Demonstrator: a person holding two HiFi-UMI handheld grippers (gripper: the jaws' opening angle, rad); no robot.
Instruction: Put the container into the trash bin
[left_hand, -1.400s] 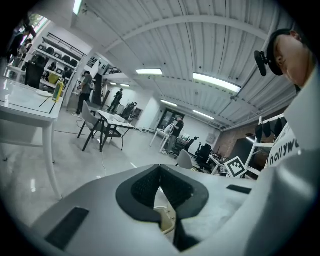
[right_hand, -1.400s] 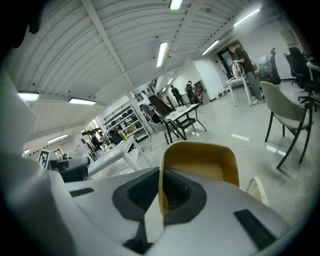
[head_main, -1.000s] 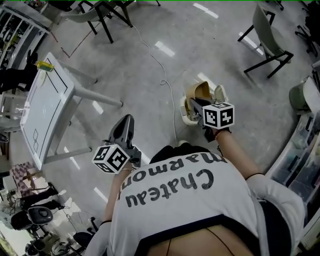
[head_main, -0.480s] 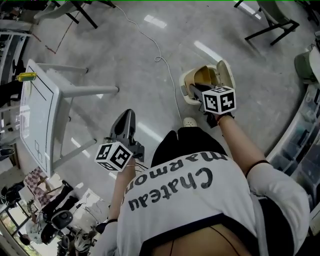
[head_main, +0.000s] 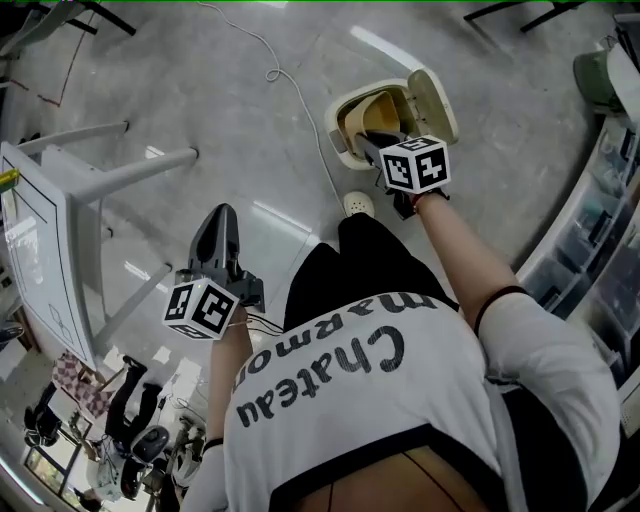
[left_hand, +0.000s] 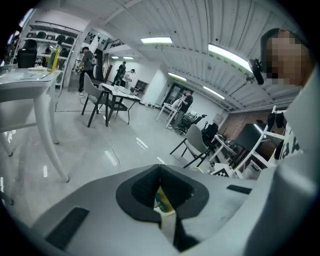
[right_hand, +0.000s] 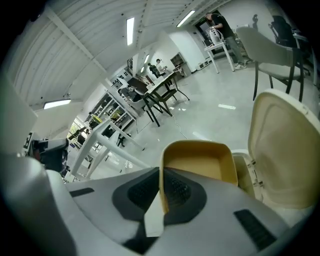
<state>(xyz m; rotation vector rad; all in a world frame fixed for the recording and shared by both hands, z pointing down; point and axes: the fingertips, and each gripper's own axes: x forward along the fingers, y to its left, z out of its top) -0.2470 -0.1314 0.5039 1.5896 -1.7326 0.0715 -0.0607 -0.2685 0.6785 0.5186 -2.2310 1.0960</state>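
R gripper (right_hand: 161, 187) pinching side wall of shallow tan plastic container (right_hand: 199, 159), hovering it over open cream flip-lid trash bin (head_main: 437, 100); L gripper (head_main: 221, 222) jaws together, idling. Next, likely: lowering into bin mouth, parting jaws

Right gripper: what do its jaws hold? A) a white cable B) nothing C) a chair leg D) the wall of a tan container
D: the right gripper is shut on the thin wall of the tan container, by the raised trash bin lid.
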